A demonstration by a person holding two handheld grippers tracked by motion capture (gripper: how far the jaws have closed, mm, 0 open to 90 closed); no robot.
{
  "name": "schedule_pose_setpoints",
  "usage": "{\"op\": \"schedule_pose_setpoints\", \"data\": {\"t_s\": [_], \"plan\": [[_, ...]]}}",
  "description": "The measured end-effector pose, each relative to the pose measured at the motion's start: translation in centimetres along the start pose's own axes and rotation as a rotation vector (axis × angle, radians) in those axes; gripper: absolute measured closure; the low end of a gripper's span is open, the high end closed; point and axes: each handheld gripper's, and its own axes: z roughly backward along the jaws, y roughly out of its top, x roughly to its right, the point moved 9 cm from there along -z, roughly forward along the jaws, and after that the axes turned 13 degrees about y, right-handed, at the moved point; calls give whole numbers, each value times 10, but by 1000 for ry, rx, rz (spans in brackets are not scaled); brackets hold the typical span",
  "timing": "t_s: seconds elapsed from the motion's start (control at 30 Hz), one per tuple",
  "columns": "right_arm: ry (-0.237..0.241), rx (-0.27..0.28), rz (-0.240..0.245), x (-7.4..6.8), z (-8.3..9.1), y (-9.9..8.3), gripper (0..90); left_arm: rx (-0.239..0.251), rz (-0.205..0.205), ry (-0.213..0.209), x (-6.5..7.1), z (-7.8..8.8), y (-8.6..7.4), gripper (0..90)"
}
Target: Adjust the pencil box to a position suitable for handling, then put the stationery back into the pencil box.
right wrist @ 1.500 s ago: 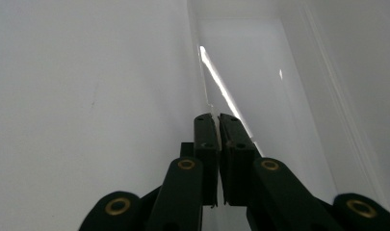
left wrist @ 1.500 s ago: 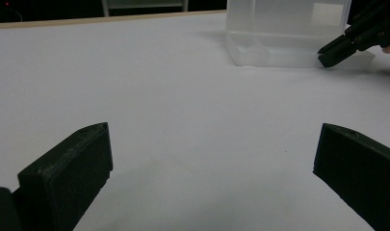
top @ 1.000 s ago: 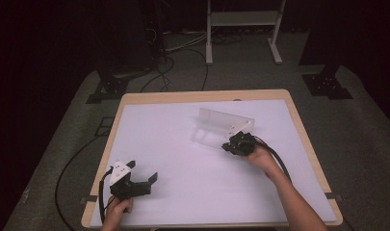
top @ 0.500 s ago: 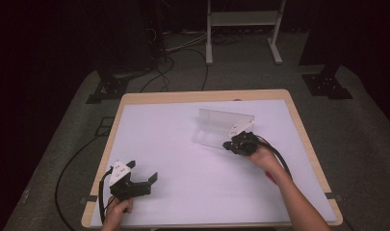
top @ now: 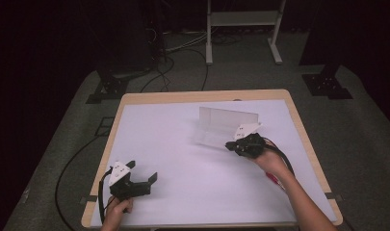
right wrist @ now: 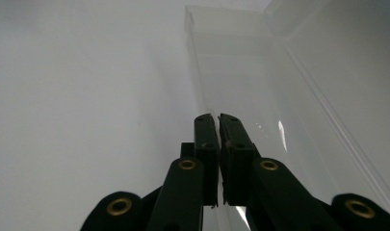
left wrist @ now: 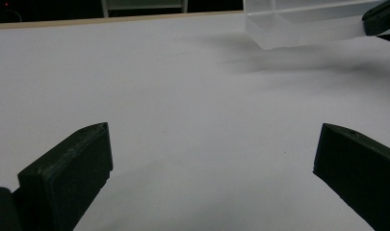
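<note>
Where the smooth white tabletop (top: 183,144) meets its right half, a clear rectangular plastic box (top: 221,126) lies open; the right gripper (right wrist: 218,126) pinches its thin wall, while the left gripper (left wrist: 207,159) gapes wide.

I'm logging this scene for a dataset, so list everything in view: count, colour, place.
Table: one, white top with a wooden edge, centre of the floor.
Clear box: one, transparent plastic, lid standing open, right of the table's middle.
Metal frame: one, pale, on the floor beyond the table.
Stand bases: two, black, on the floor left and right of the table's far end.
Floor cables: several, dark and pale, behind the table.
Left tool: one, black, jaws wide open, near left corner.
Right tool: one, black, jaws pressed together on the box's wall.
</note>
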Motion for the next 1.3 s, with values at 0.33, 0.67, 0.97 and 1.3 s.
{"op": "schedule_pose_setpoints", "data": {"t_s": [0.33, 0.67, 0.97, 1.3], "plan": [[10, 18, 29, -21, 16, -3, 864, -1, 0, 1, 0, 0, 0, 0], [44, 18, 56, -40, 17, -6, 864, 1, -3, 2, 0, 0, 0, 0], [74, 18, 62, -52, 13, -11, 863, -1, 1, 1, 0, 0, 0, 0], [112, 7, 57, -65, 6, -21, 862, -5, -2, 5, -1, 0, -1, 0]]}}
